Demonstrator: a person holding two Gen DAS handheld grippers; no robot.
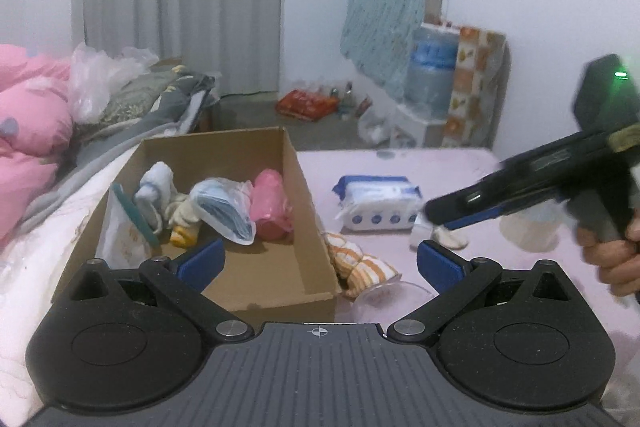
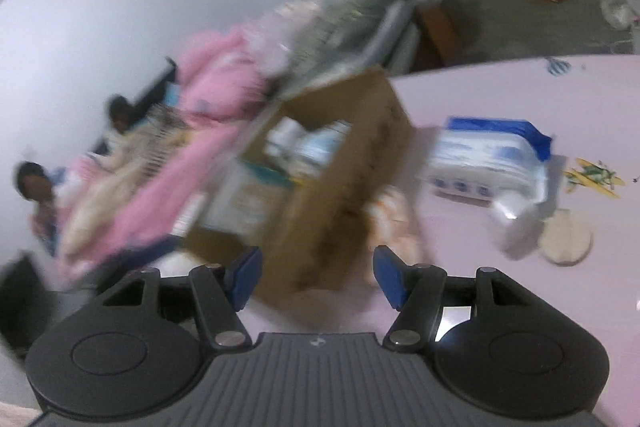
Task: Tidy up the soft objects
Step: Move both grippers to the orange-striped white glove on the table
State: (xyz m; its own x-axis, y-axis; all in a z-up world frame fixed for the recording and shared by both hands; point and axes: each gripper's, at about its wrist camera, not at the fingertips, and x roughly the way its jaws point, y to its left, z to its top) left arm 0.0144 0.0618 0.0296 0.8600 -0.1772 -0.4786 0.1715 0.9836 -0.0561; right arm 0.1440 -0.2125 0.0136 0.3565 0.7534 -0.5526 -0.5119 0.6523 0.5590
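Left gripper (image 1: 320, 261) spread wide and holding nothing, poised over the near end of the cardboard box (image 1: 308, 183) on the pink bed sheet (image 1: 460, 163); inside the box, a pink bag (image 1: 270, 205) against the right wall, a clear bag of blue fabric (image 1: 224, 207) beside it, white and yellow socks (image 1: 182, 217) and a flat packet (image 1: 120, 231) toward the left wall; just outside the box's near right corner, touching its wall, an orange striped cloth (image 1: 356, 261); further along the sheet, well apart from the box, a blue and white wipes pack (image 1: 380, 203); right gripper (image 1: 444, 213) seen from the side just beside that pack, a hand (image 1: 612, 251) around its handle; in its own blurred view, right gripper (image 2: 316, 273) likewise parted and empty, aimed at the box's corner, with a round pale pad (image 2: 566, 237) beyond the wipes pack (image 2: 488, 163) toward the sheet's right edge.
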